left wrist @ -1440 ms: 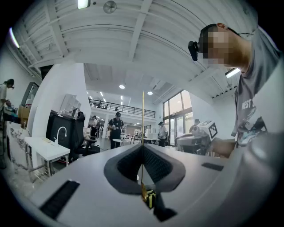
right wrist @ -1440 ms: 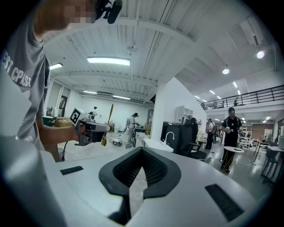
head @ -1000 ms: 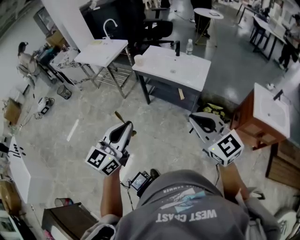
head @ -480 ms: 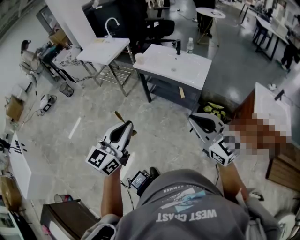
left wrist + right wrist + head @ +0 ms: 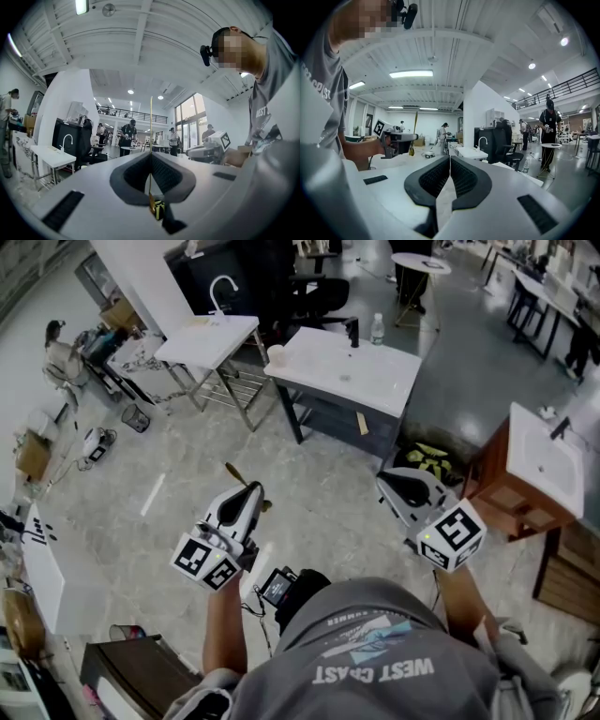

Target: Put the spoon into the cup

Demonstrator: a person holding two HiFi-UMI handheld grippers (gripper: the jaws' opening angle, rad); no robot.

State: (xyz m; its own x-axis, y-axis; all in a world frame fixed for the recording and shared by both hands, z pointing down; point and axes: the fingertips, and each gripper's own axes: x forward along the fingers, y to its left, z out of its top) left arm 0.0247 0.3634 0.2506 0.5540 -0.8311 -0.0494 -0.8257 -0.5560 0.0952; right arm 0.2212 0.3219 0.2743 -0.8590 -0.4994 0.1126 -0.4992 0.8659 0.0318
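The left hand-held gripper (image 5: pixel 249 493) is clenched on the spoon (image 5: pixel 233 472), whose thin handle is pinched between the pads and sticks out past the tips, standing upright in the left gripper view. The right hand-held gripper (image 5: pixel 388 483) is clenched too, pads together with nothing between them. Both are held out over the floor (image 5: pixel 319 493) in front of the person, well apart from each other. The cup (image 5: pixel 276 356) stands at the left corner of the white bench (image 5: pixel 375 390) ahead, far from the spoon, with a bottle (image 5: pixel 378 331) along the bench's back edge.
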